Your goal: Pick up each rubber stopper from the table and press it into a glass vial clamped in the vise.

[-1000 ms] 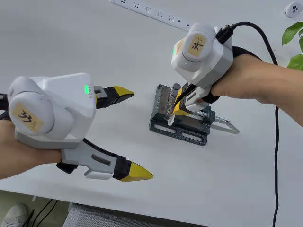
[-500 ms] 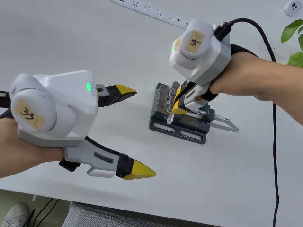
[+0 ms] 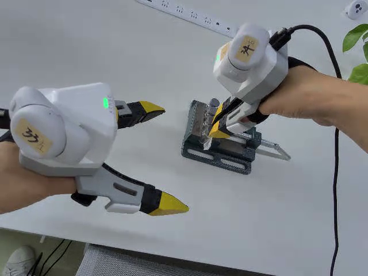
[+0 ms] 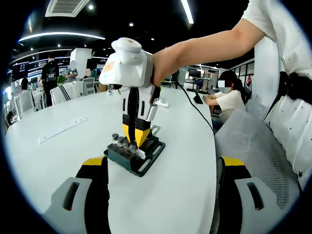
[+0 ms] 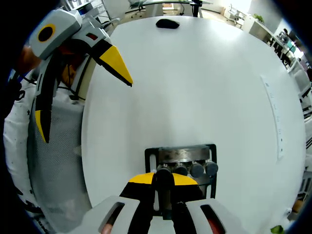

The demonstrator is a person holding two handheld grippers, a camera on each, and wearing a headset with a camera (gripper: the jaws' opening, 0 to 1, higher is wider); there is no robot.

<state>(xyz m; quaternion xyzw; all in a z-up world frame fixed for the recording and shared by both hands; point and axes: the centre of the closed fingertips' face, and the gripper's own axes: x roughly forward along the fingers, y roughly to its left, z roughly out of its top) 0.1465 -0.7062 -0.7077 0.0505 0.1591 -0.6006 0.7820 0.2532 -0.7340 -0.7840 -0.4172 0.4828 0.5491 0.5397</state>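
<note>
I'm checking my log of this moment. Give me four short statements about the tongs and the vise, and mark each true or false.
1. The left tongs are wide open and empty. True.
2. The right tongs are held far from the vise. False: their tips are down at the vise, closed on a stopper.
3. The vise sits on a white table. True.
4. The power strip touches the vise. False: the strip lies apart, at the table's far side.

hand-held gripper (image 5: 164,178) pinches a stopper (image 5: 164,170) at the vise (image 5: 183,153).
</note>
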